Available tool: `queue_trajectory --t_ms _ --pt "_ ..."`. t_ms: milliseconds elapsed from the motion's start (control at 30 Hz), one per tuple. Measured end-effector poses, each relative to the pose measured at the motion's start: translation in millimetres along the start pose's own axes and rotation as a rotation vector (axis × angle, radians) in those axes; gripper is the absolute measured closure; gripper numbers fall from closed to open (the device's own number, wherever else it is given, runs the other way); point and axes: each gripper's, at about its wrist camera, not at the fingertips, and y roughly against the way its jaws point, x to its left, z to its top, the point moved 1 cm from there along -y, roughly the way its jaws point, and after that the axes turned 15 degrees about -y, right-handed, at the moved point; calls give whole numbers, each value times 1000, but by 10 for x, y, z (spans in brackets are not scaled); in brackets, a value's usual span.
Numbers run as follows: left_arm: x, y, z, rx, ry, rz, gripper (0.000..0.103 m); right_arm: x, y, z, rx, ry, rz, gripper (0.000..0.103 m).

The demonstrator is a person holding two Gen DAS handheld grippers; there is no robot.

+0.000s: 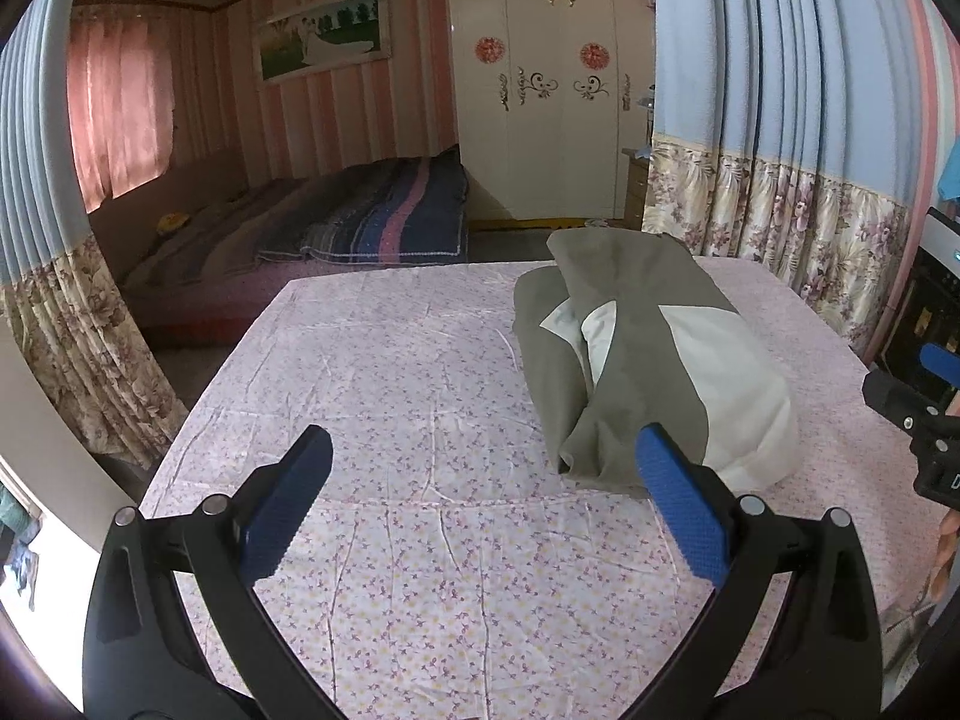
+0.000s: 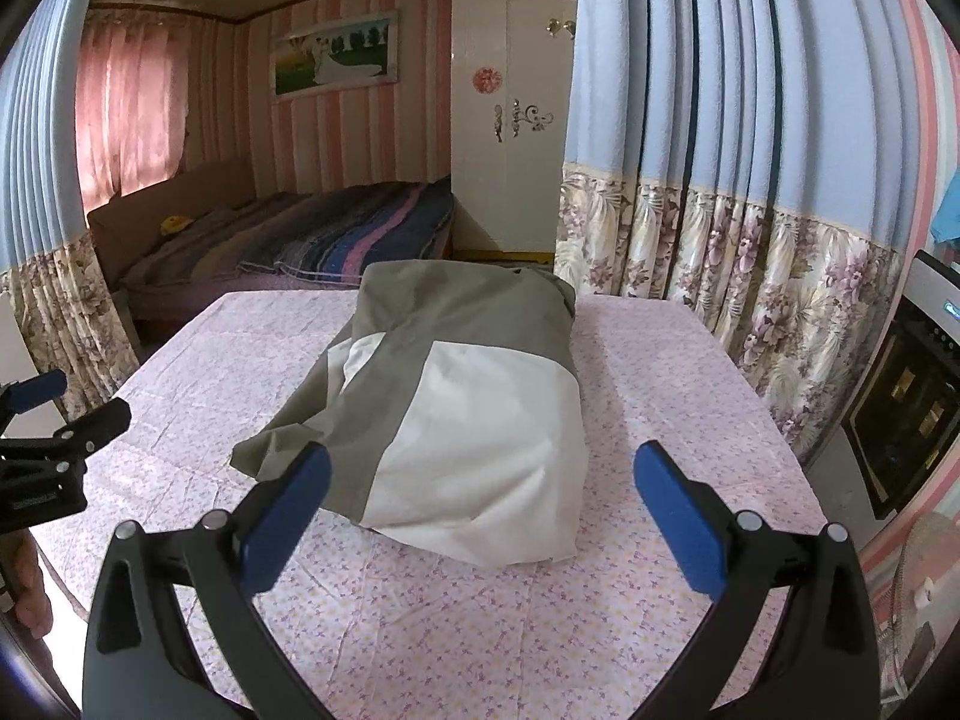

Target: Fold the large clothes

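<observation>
One garment (image 2: 456, 396), grey-green with white panels, lies bundled on the floral sheet (image 2: 480, 630). Its far end drops out of sight behind its own hump, so what sort of garment it is cannot be told; folds hide how its layers lie. In the right wrist view it sits straight ahead of the right claw (image 2: 480, 510), with its near white corner between and just beyond the fingertips, and its grey flap partly covered by the left blue pad (image 2: 288, 516). No contact shows. That claw stands wide, holding nothing, tilted down over the sheet.

From the left wrist view the garment (image 1: 648, 360) lies ahead and to the right of the left claw (image 1: 486, 504), its near edge partly hidden behind the right pad (image 1: 684, 516). This claw too is spread wide and empty, above bare sheet.

Each claw shows only in part at the other view's edge, cut off by the frame. Part of a hand (image 2: 27, 594) shows at the left rim, blurred.
</observation>
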Motion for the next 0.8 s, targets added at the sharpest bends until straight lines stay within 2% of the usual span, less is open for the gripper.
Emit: queue_trajectory --t_ms 800 --pt "-5 -54 -6 18 4 29 3 1 -31 -25 4 -1 -24 2"
